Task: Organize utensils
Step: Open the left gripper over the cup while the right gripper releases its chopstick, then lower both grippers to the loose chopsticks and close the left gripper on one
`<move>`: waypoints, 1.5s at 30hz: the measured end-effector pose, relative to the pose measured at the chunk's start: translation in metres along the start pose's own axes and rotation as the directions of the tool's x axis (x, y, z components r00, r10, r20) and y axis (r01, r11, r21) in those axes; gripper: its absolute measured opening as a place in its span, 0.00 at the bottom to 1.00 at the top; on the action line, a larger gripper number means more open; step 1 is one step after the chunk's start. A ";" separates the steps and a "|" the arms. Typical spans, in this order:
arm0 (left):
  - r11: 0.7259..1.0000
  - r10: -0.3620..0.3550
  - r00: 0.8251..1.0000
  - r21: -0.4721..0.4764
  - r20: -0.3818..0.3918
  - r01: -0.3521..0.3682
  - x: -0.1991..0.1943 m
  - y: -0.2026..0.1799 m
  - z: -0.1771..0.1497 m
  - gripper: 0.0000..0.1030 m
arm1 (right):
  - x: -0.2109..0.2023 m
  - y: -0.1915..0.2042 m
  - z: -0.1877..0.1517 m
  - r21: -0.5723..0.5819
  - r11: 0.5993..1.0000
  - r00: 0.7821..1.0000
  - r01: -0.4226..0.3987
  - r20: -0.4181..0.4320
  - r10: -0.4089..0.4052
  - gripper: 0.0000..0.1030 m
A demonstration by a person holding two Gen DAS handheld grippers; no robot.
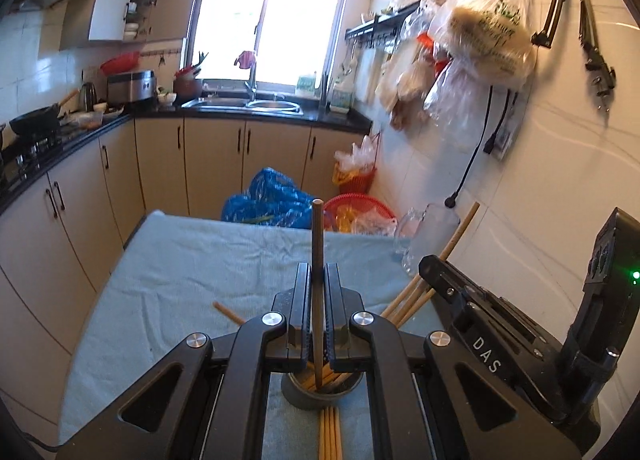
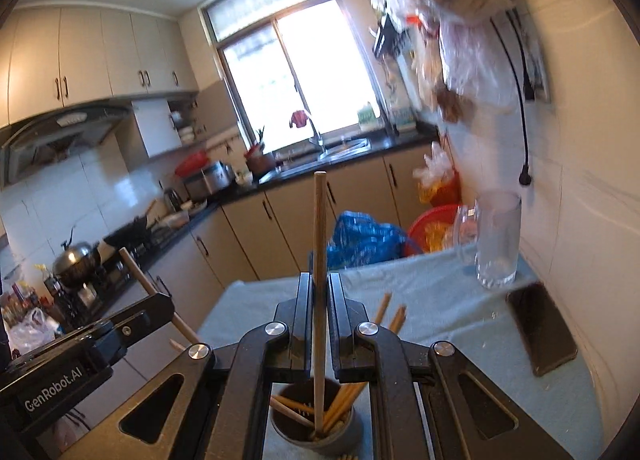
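Chopstick [image 1: 317,280] per gripper [image 1: 318,288], one cup [image 1: 316,392].

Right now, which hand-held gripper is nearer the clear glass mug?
Right. The right hand-held gripper is just left of the clear glass mug; the left hand-held gripper is farther left, beyond it.

So the cup [image 2: 316,426] sits bottom centre of the right wrist frame on the cloth-covered table [image 1: 160,260], chopsticks [image 2: 340,406] standing in it. Straight above it, one chopstick [image 2: 320,260] runs upright between the right gripper [image 2: 319,292] fingers. Glass mug [image 2: 496,236] is far right, phone [image 2: 542,330] just below it. Blue bag [image 1: 268,200] and baskets [image 1: 356,208] lie behind the table, sink [image 1: 244,103] beyond.
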State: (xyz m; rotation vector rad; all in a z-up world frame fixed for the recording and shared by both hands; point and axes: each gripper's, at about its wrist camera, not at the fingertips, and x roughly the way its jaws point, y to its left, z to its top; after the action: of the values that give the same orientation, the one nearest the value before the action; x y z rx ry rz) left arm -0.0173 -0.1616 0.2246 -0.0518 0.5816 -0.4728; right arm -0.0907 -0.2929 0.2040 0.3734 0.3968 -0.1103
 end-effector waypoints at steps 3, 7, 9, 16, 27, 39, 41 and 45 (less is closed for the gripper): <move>1.000 0.005 1.000 -0.003 -0.002 -0.005 0.000 0.001 -0.006 0.06 | 0.009 -0.008 -0.008 0.012 1.000 0.999 0.001 -0.037 -0.001 0.08; 1.000 0.020 1.000 -0.005 0.010 -0.020 -0.008 0.003 -0.012 0.06 | 0.016 -0.011 -0.011 0.007 1.000 0.998 -0.002 -0.067 0.002 0.08; 1.000 0.018 1.000 -0.002 0.011 -0.018 -0.013 0.003 -0.013 0.07 | 0.017 -0.011 -0.011 -0.002 1.000 0.997 0.000 -0.075 0.000 0.10; 0.997 0.072 0.996 -0.017 0.043 -0.071 -0.044 0.011 -0.023 0.35 | 0.004 -0.009 -0.010 -0.004 1.000 0.997 -0.013 -0.078 0.012 0.42; 0.990 0.143 0.986 -0.004 0.087 -0.143 -0.098 0.024 -0.051 0.46 | -0.050 0.003 -0.003 -0.036 0.999 1.000 0.003 -0.022 -0.004 0.56; 0.978 0.207 0.978 0.031 0.034 -0.208 -0.121 0.030 -0.095 0.49 | -0.116 0.004 -0.024 -0.147 0.988 0.998 0.050 -0.039 -0.057 0.69; 0.975 0.215 0.976 0.042 0.021 -0.216 -0.122 0.029 -0.102 0.49 | -0.124 -0.002 -0.027 -0.169 0.983 0.996 0.071 -0.049 -0.080 0.70; 0.969 0.235 0.972 0.082 -0.001 -0.234 -0.119 0.023 -0.116 0.52 | -0.134 -0.015 -0.034 -0.221 0.967 0.986 0.127 -0.074 -0.146 0.72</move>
State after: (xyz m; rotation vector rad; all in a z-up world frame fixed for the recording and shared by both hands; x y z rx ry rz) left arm -0.1572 -0.0786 0.1851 0.0966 0.5702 -0.2664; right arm -0.2286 -0.2898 0.2230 0.1365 0.5184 -0.1839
